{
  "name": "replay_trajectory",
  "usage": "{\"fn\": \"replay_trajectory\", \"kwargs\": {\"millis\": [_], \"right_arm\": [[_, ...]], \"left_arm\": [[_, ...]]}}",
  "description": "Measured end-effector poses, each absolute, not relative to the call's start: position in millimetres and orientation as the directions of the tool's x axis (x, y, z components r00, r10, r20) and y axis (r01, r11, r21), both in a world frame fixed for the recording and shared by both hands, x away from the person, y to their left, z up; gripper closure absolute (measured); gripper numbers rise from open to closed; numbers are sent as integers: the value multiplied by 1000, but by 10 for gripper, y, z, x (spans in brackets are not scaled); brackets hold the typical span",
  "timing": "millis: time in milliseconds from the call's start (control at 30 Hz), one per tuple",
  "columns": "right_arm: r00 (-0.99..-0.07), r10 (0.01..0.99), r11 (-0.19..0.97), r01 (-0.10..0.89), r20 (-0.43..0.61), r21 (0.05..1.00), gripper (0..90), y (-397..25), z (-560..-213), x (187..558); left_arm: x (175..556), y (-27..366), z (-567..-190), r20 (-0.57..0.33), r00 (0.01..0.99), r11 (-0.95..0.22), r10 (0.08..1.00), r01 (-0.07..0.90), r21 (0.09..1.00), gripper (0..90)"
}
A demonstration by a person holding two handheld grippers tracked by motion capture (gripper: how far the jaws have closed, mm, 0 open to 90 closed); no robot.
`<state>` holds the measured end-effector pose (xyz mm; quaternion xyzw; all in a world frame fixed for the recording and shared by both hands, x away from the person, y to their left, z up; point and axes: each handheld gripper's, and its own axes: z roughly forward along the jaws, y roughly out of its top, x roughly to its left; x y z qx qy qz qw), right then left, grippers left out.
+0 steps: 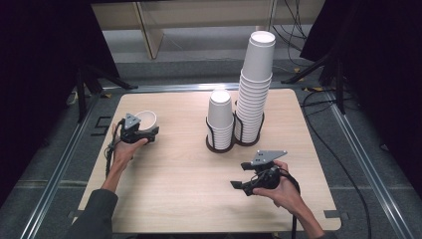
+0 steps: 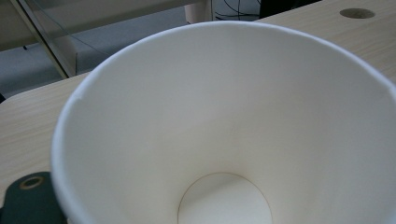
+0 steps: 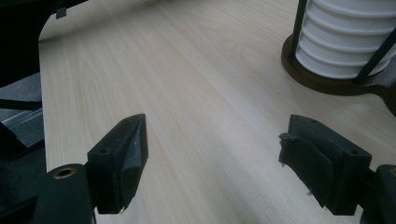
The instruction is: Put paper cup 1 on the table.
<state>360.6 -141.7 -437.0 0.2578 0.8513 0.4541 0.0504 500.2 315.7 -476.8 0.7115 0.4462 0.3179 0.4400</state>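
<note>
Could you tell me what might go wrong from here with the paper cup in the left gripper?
The left gripper holds a thin white paper cup close by its wall; squeezing could crush it. The tall cup stack rises far above its wire holder, so a nudge while adding the cup could topple it. The right gripper hangs open, steadying nothing.

two stacks of white cups point(image 1: 254, 89) in a dark holder point(image 1: 234, 142) on the wooden table point(image 1: 184, 184).

Bright, even overhead light on the table point(image 1: 174, 169), dark surroundings, soft shadows, slightly blurry close-ups.
</note>
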Motion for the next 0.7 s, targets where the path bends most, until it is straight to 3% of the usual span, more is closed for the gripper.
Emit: {"fn": "replay_trajectory", "kwargs": {"millis": [700], "right_arm": [[-862, 481, 459, 404, 161, 791, 227, -1420, -4385, 3590]], "left_arm": [[4890, 3256, -4916, 41, 418, -230, 907, 411, 882, 144]]}}
